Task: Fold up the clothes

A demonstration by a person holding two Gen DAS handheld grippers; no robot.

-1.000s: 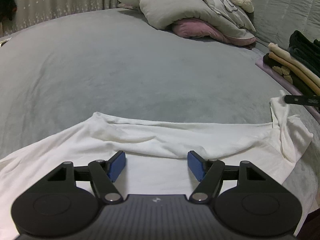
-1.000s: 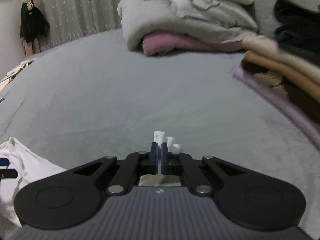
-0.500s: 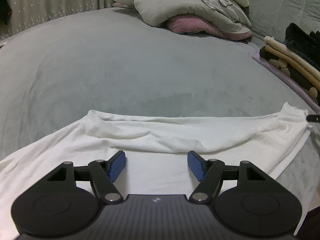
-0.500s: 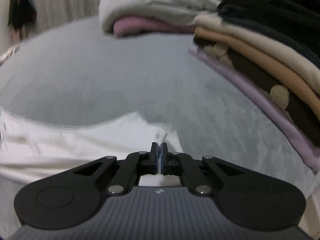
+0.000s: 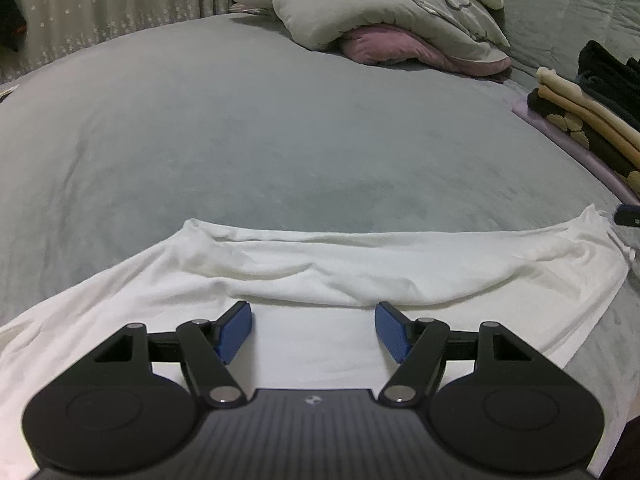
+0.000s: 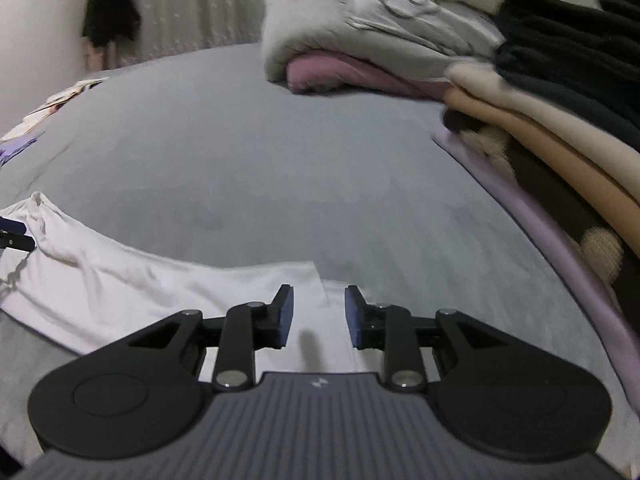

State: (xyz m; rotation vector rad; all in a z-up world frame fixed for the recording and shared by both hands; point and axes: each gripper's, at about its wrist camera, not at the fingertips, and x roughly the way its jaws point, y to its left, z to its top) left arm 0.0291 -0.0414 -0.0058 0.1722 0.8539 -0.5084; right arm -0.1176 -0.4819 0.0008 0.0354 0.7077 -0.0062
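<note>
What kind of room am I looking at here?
Most likely a bedroom: a wide grey bed, a heaped duvet and pillows at its far end, a curtain behind, and folded clothes stacked alongside.

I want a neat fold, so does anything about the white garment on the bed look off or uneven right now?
Yes. The white garment lies bunched in a rumpled ridge along its folded far edge, not flat, on the grey bed. Both the left gripper and right gripper are open above it, holding nothing.

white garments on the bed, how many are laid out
1. A single white garment is spread across the near edge of the grey bed, in front of both open grippers. The folded stack at the right shows none, though some layers may be hidden.
</note>
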